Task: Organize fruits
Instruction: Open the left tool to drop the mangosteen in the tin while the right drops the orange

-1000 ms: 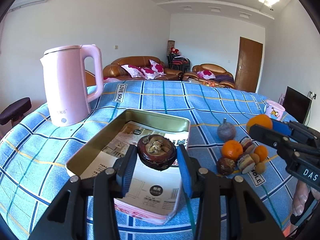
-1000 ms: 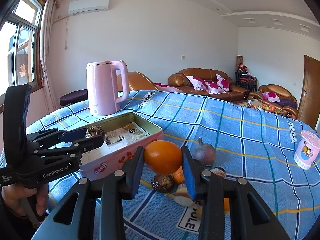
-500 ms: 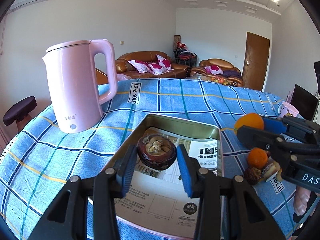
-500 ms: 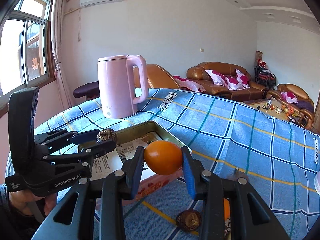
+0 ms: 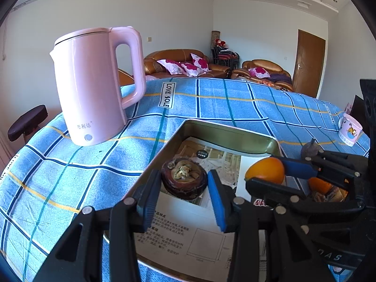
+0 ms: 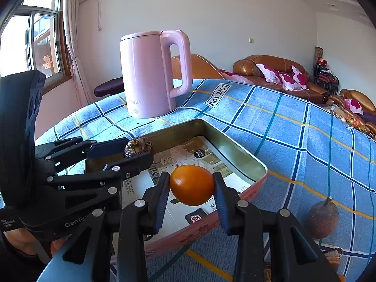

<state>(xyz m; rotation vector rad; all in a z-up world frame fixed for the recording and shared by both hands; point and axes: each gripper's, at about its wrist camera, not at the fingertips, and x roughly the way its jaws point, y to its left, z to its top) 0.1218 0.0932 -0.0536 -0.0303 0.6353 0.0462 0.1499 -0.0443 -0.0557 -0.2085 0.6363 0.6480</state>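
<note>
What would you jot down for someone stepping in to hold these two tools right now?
Left tool: shut on a dark brown mangosteen, held over the tin.
Right tool: shut on an orange, also held over the tin, near its right rim.
The tin sits on the blue checked cloth beside the pink kettle; only printed paper shows on its floor, no fruit.
Done: both fruits picked up and brought above the tin.
Left: set both down inside, then fetch the rest still on the cloth to the right: a purple-brown fruit, a smaller orange and a few more pieces.
</note>
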